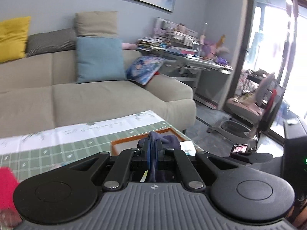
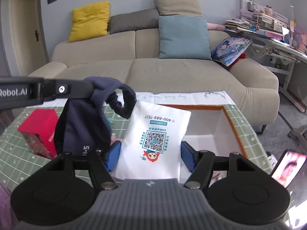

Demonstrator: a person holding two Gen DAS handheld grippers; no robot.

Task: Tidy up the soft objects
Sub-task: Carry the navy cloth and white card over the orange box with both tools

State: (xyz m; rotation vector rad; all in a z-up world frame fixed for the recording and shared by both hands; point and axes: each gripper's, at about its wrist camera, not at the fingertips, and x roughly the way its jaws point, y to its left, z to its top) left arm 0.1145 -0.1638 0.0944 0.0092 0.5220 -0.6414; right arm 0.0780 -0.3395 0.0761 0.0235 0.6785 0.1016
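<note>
While the left tool (image 2: 92,91) pinches a limp navy knitted sock (image 2: 84,122) shut above the green checked worktop (image 2: 11,149), the right tool (image 2: 150,153) grips a flat white printed packet (image 2: 153,134) over the orange-rimmed white box (image 2: 228,115). Dangling fabric could snag. Only the right view shows the red carton (image 2: 41,126).

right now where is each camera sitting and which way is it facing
Left wrist: on the left gripper, looking along its fingers, shut on a navy sock, toward the beige sofa and a cluttered desk.
Right wrist: on the right gripper, facing the sofa over the green checked table; its fingers flank a white packet with a QR code; the left gripper enters from the left, the sock dangling.
Shared: sofa, blue cushion, sock, orange-rimmed box, red box.
</note>
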